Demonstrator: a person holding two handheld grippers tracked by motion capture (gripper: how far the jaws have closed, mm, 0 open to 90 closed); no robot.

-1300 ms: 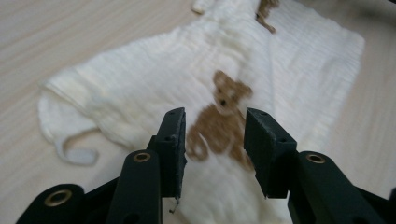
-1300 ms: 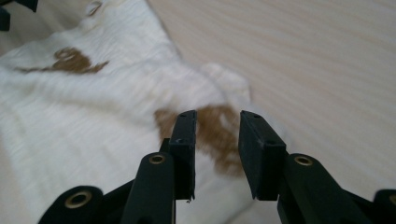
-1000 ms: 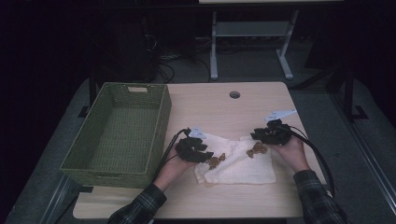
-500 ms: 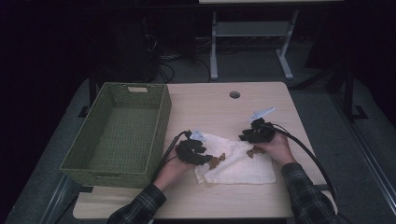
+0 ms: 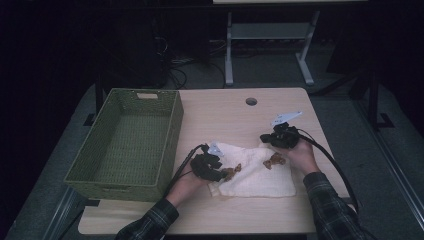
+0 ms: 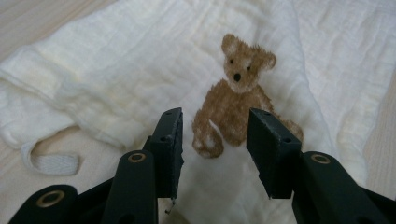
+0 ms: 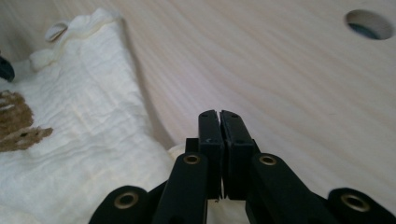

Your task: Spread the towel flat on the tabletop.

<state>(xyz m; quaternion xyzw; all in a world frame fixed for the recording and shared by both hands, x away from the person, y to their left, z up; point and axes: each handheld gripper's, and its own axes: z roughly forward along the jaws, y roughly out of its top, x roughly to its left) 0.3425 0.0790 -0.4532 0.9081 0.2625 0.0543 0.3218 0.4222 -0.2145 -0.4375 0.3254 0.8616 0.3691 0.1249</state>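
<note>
A white towel (image 5: 255, 177) lies flat on the wooden table (image 5: 220, 115), with two brown teddy bears stitched on it. My left gripper (image 5: 222, 172) rests on the towel's left part. In the left gripper view it (image 6: 215, 121) is open, and one bear (image 6: 238, 107) lies on the cloth (image 6: 116, 70) just beyond the gap between its jaws. My right gripper (image 5: 267, 137) hovers at the towel's far right corner, above the second bear (image 5: 274, 160). Its jaws (image 7: 219, 114) are pressed together over bare wood, the towel (image 7: 84, 116) spreading to their left.
A green woven basket (image 5: 172, 135) stands on the table's left side, beside the towel. A round cable hole (image 5: 251, 101) is in the tabletop at the far middle. A desk frame and cables stand on the dark floor behind.
The right hand has carried its gripper away from me and slightly left, off the second bear toward the towel's far corner. The left gripper has hardly moved.
</note>
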